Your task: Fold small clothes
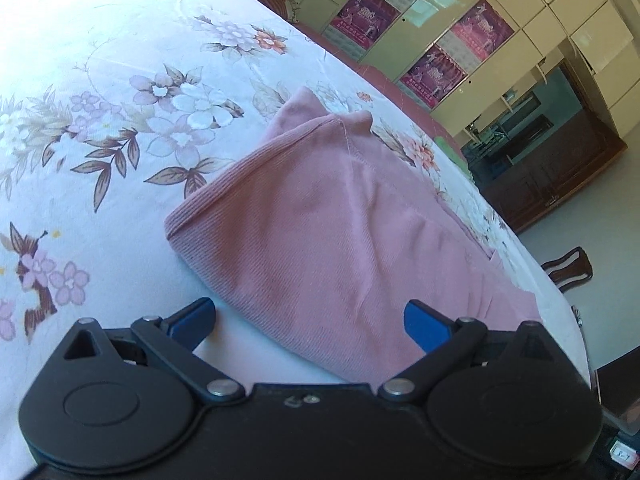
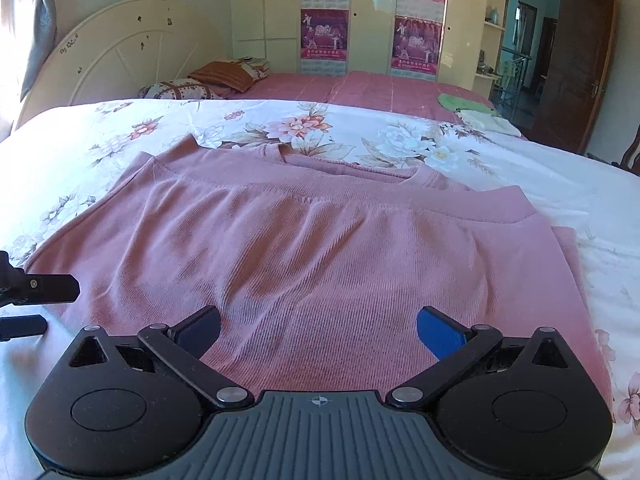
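A pink ribbed garment (image 2: 320, 248) lies folded on a floral bedsheet (image 2: 400, 136), directly ahead of both grippers. Beyond it are pillows (image 2: 224, 76) and a green cloth (image 2: 460, 103). The right gripper (image 2: 319, 330) hovers low over the garment's near edge, released, fingers spread. The left gripper (image 1: 310, 322) is likewise spread wide, empty, at the garment's side.
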